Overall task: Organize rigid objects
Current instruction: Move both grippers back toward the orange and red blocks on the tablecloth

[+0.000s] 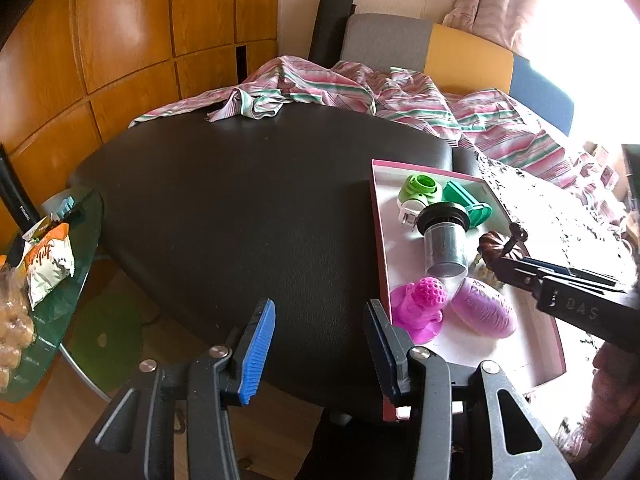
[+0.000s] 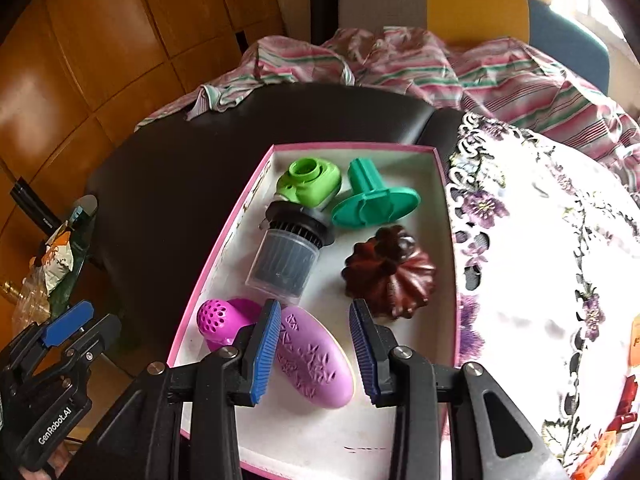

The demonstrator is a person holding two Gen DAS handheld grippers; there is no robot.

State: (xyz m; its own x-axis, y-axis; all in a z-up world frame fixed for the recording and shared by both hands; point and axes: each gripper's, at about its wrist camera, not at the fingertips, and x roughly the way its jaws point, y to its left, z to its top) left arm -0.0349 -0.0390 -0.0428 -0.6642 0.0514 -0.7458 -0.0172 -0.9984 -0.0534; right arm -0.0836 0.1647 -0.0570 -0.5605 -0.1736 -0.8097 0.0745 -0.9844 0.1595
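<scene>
A pink-rimmed white box (image 2: 240,216) (image 1: 377,216) lies on the black table and holds several rigid objects: a lime green part (image 2: 310,182), a green flanged part (image 2: 374,200), a clear-and-black cylinder filter (image 2: 286,256), a dark brown fluted mould (image 2: 390,272), a magenta perforated ball piece (image 2: 218,318) and a lilac oval case (image 2: 316,364). My right gripper (image 2: 316,352) is open, hovering over the lilac case at the box's near end. My left gripper (image 1: 320,344) is open and empty over the black table, just left of the box.
A black table (image 1: 240,208) holds the box. Striped cloth (image 1: 340,88) is piled at the back. A floral lace cloth (image 2: 540,248) lies right of the box. A glass side table (image 1: 68,280) with snack bags stands at left. Wooden panels line the wall.
</scene>
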